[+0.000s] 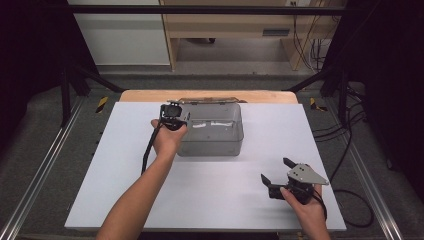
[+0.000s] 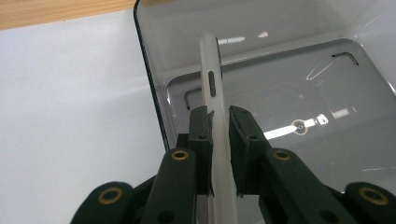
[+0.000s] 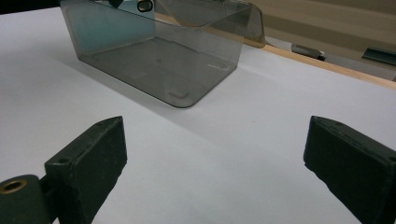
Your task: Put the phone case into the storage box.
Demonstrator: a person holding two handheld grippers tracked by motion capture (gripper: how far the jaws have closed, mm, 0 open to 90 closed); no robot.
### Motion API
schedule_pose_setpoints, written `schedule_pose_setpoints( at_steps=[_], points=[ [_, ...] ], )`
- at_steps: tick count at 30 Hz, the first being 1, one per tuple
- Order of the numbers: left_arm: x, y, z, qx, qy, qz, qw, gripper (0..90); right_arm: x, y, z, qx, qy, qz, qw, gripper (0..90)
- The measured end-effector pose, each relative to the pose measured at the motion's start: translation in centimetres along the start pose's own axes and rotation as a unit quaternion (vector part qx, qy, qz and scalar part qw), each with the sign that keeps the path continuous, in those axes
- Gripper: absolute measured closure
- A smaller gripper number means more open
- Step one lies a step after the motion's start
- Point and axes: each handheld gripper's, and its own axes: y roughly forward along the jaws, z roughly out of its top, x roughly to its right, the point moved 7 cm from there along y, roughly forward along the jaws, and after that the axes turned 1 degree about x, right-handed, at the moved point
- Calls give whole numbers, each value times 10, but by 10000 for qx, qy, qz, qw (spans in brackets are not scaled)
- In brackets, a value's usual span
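A clear grey plastic box [image 1: 210, 146] stands open near the back middle of the white table, its lid [image 1: 205, 101] folded back. My left gripper [image 1: 173, 116] hangs over the box's left end, pointing down. In the left gripper view the jaws [image 2: 219, 116] are shut on a thin white phone-like slab [image 2: 211, 74], held edge-on above the box's bare floor [image 2: 289, 84]. My right gripper [image 1: 276, 170] rests low near the table's front right. Its jaws [image 3: 215, 135] stand wide open with nothing between them, facing the box [image 3: 107, 32].
The white tabletop [image 1: 215, 195] lies on a wooden board [image 1: 150, 95] that shows at the back edge. Cables [image 1: 350, 150] trail off the right side, and metal rails [image 1: 40, 170] run along both sides.
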Motion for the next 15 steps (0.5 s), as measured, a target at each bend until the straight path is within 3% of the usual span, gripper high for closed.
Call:
schedule_pose_setpoints(
  at_steps=[6, 15],
  points=[
    [-1, 0, 0, 12, 104, -52, 9999, 783, -1, 1, -1, -22, -3, 11, 10000, 65],
    [0, 2, 3, 168, 373, 39, 9992, 749, -1, 1, 0, -15, -2, 23, 10000, 64]
  ],
)
